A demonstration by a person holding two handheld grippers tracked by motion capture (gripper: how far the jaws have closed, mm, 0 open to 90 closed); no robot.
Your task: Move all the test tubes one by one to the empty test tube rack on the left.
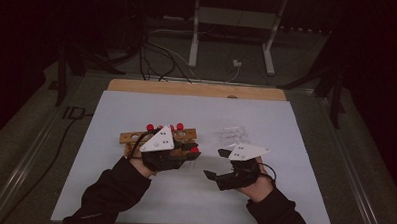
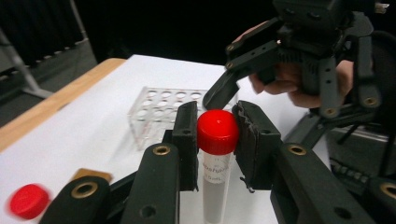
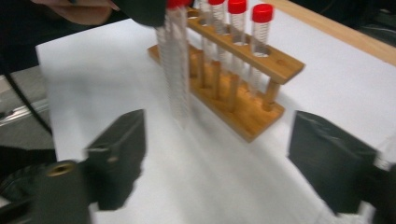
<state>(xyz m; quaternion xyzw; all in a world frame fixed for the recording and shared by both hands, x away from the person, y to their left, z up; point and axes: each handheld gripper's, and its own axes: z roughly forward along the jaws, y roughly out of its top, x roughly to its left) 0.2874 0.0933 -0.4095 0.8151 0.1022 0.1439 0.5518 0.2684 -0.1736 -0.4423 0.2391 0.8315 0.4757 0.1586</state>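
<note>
White tabletop under dim light, dark floor and cables beyond; the left gripper is clamped on a red-capped tube, held upright just off the wooden rack; left forearm angles in from below, wrist turned inward; the right gripper sits apart to the right, jaws spread wide and empty, near the clear plastic rack.

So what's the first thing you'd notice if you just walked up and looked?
Probably the red-capped tube pinched in the left gripper, held up in front of the wooden rack where more red-capped tubes stand in a row. Next, the right gripper close beside it, its jaws wide apart with nothing between them. A clear plastic rack sits behind on the white table.
</note>
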